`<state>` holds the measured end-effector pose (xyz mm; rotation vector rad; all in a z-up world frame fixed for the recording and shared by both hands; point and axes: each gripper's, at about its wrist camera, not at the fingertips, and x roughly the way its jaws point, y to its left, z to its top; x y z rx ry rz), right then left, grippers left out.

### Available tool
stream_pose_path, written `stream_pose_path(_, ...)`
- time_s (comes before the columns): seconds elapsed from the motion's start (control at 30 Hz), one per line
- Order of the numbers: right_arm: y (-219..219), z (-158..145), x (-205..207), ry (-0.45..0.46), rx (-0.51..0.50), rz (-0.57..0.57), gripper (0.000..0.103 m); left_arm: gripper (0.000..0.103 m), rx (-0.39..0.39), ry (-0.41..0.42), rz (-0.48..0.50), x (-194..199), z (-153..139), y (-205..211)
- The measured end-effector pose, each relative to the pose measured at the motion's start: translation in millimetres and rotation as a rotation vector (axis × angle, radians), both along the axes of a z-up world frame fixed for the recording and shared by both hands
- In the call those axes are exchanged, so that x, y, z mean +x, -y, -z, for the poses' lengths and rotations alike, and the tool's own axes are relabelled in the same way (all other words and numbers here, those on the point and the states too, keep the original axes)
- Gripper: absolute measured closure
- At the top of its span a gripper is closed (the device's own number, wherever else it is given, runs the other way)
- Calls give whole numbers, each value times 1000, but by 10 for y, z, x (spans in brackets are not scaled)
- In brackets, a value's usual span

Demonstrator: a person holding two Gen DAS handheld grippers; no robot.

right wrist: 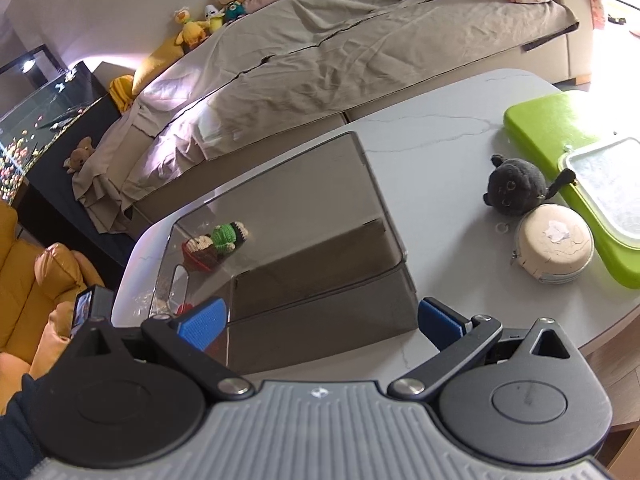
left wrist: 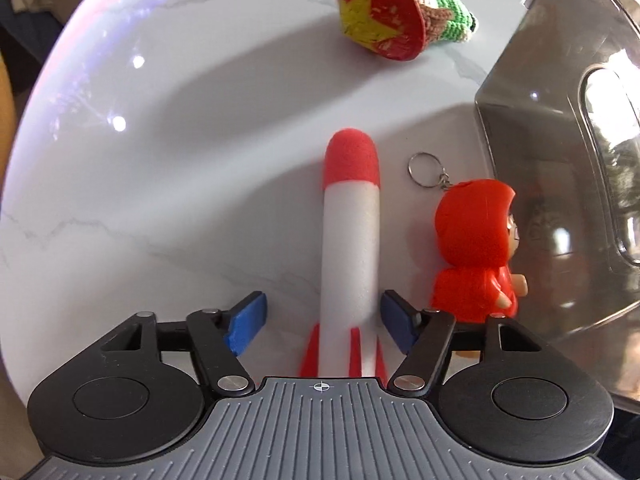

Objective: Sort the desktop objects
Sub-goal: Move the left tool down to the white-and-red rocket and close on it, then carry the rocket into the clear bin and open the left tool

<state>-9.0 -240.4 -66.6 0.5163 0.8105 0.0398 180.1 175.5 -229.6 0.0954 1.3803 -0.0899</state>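
Straddling foam rocket (left wrist: 351, 248) — left tool (left wrist: 322, 322) spread, gap leftward

The table (left wrist: 160, 200) is glossy veined marble. The rocket (left wrist: 351, 248) looks matt foam, the doll (left wrist: 172, 20) crocheted yarn. The smoky bin (right wrist: 304, 216) is smooth clear plastic.

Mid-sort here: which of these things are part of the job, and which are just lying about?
Job:
- rocket, between the open left gripper
- red keychain figure
- crochet doll
- bin
- black plush
- round pouch
- green case

Lying about:
- sofa and its toys
- fish tank
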Motion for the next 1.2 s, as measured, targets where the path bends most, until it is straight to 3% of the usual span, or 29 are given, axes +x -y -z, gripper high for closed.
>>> stream_pose_path(0.03,35,5,9,-2,9,8,0,52,-4,9,4,-17,-15,20)
stream_pose_path(0.07,55,19,14,-5,18,14,0,72,-7,16,6,-33,-30,32)
stream_pose_path(0.27,70,61,35,-21,47,12,0,72,-41,68,-18,-214,-326,-105)
stream_pose_path(0.37,85,35,13,-2,55,1,0,72,-59,131,-33,-363,-794,-228)
stream_pose_path(0.47,134,36,-4,15,78,-1,0,72,-113,208,-19,-503,-1443,-209)
stream_pose_path(0.57,233,74,-43,29,107,11,0,72,-135,308,41,-576,-1979,117)
stream_pose_path(0.63,305,104,-71,38,127,21,0,72,-156,331,87,-528,-2151,420)
stream_pose_path(0.77,450,163,-129,56,167,40,0,72,-187,290,184,-325,-2096,1195)
stream_pose_path(0.87,600,173,-217,81,164,66,0,71,-150,227,242,-47,-1645,1814)
stream_pose_path(0.9,657,166,-249,91,154,79,0,70,-103,241,260,-19,-1518,1913)
stream_pose_path(0.97,780,153,-308,107,130,108,0,48,18,299,300,-65,-1382,2008)
stream_pose_path(1.03,907,149,-363,121,108,136,0,53,91,342,316,-42,-1330,2053)
stream_pose_path(1.1,1024,181,-393,127,103,159,0,53,83,346,312,-9,-1327,2035)
stream_pose_path(1.2,1149,281,-358,118,128,190,0,64,51,335,296,0,-1389,1950)
